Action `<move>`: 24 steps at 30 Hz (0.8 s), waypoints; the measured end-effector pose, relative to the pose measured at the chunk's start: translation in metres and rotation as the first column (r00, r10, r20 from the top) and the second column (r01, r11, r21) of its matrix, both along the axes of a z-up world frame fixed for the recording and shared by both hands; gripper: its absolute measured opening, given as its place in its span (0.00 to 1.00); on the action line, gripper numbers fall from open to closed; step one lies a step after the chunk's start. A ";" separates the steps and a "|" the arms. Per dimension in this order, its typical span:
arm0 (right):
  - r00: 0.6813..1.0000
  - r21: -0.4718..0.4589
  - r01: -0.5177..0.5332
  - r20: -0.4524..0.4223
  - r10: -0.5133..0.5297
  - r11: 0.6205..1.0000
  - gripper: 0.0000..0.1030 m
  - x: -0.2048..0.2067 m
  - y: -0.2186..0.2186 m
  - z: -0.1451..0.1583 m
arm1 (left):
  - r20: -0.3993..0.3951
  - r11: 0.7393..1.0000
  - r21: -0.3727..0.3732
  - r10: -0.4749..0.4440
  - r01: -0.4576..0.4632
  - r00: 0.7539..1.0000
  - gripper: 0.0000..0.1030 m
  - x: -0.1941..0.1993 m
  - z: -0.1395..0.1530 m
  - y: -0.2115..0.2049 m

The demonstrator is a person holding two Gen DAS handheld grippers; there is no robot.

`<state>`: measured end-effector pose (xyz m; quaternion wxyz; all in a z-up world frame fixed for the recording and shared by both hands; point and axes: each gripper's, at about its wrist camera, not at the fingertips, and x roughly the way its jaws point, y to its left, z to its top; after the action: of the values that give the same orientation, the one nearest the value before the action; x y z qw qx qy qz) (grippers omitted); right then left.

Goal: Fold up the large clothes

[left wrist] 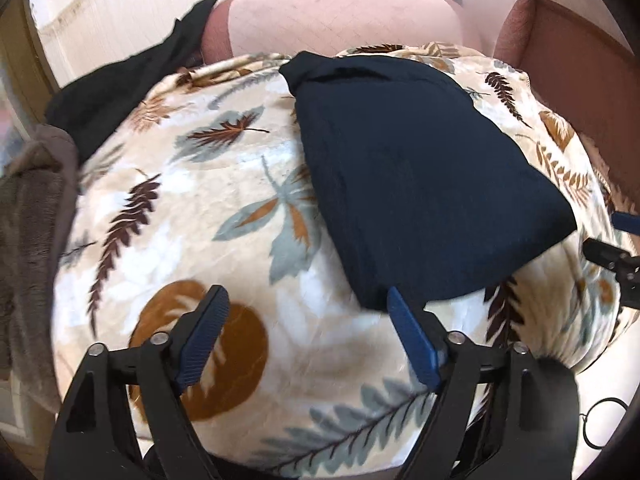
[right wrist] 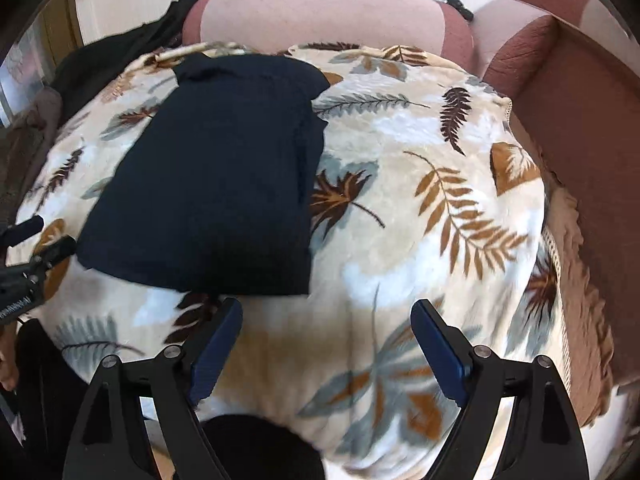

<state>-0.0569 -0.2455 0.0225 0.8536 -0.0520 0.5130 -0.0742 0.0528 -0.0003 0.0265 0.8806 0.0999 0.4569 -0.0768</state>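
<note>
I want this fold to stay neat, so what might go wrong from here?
The folded navy garment lies on a soft leaf-print blanket, so a nudge may rumple it. The left gripper and right gripper hang open at its near edge and may snag it. The black clothes beside it may get mixed in.

Open room lay on the leaf-print blanket [right wrist: 420, 200] right of the folded navy garment [right wrist: 224, 168] and along its near edge (nothing on it). Sofa back [right wrist: 320, 16] and armrest [right wrist: 580, 112] blocked far/right sides; dark clothes [left wrist: 120, 80] crowded the left.
</note>
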 end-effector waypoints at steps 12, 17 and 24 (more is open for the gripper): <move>0.990 -0.083 0.013 0.142 -0.001 0.996 0.94 -0.040 0.026 0.021 | 0.009 0.998 0.057 -0.004 0.004 1.000 0.81 -0.033 -0.009 -0.005; 0.988 -0.070 0.009 0.152 0.002 0.997 0.99 -0.045 0.029 0.024 | 0.010 0.998 0.057 -0.037 0.036 0.999 0.81 -0.041 -0.007 -0.013; 0.984 -0.065 0.014 0.179 -0.002 0.998 0.99 -0.051 0.033 0.029 | -0.004 0.997 0.054 -0.057 0.057 0.998 0.81 -0.047 -0.008 -0.020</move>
<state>-0.1081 -0.2130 0.0518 0.8936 -0.0713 0.4320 -0.0987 0.0061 -0.0201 0.0181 0.8745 0.1367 0.4566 -0.0898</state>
